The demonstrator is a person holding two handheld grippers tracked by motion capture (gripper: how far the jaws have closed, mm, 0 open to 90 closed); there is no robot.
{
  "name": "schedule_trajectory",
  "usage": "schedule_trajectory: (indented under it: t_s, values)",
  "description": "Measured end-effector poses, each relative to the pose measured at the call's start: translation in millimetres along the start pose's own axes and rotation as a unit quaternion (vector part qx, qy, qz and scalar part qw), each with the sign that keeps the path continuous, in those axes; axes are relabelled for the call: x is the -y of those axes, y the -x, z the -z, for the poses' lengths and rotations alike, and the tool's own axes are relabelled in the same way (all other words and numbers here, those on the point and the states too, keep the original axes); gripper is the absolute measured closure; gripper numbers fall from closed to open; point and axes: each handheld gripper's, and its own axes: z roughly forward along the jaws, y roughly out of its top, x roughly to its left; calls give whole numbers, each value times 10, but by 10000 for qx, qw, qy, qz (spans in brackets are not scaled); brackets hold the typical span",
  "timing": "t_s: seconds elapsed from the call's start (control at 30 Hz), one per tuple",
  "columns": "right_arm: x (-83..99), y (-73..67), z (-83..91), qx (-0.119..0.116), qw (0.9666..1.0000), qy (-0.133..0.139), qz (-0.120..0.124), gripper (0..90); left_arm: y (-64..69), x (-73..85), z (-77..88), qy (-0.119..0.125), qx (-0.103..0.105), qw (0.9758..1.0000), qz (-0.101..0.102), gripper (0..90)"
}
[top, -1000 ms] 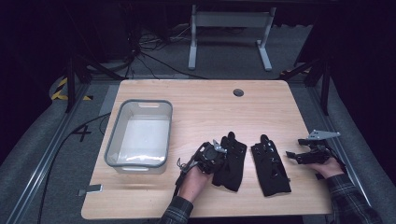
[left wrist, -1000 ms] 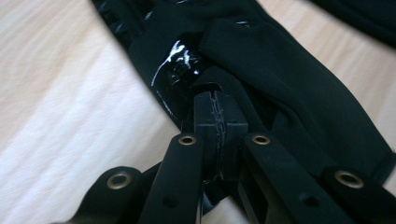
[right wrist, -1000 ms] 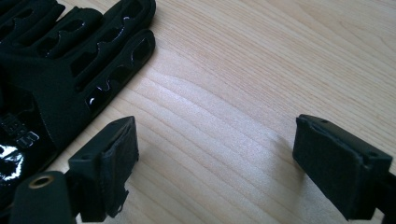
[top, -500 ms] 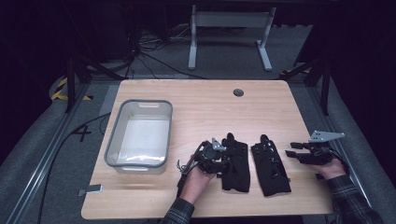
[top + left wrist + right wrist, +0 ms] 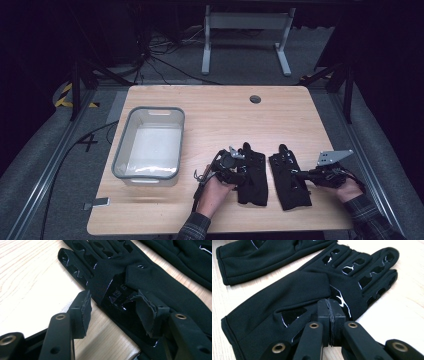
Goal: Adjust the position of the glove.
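High view: beside the bin (image 5: 150, 145), left gripper (image 5: 239, 167) has just been opening, half-spread astride the left glove (image 5: 252, 175); right gripper (image 5: 300, 175) has just closed, empty, over the right glove (image 5: 287, 180).

left gripper (image 5: 239, 169) low over the table, held from below by left hand (image 5: 216, 189), jaws half apart and just been opening, nothing pinched, right gripper (image 5: 300, 175) level, pointing left, in right hand (image 5: 348, 190), plaid sleeve, jaws just closed, pads pressed together
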Motion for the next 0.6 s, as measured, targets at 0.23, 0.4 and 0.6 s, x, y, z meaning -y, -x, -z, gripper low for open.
schedule_trajectory:
  t_s: [0.23,0.4,0.6]
  values:
    - [5,-2,-43,25,9998,-172,86,897,24,4,-41,-86,-49,9999,-36,484]
    - [2,-5,-48,31,9998,-187,101,897,71,6,-52,-51,-167,9998,-3,578]
    - [-14,-16,-71,-5,9998,-176,125,897,67,2,-61,-28,-82,9999,127,766]
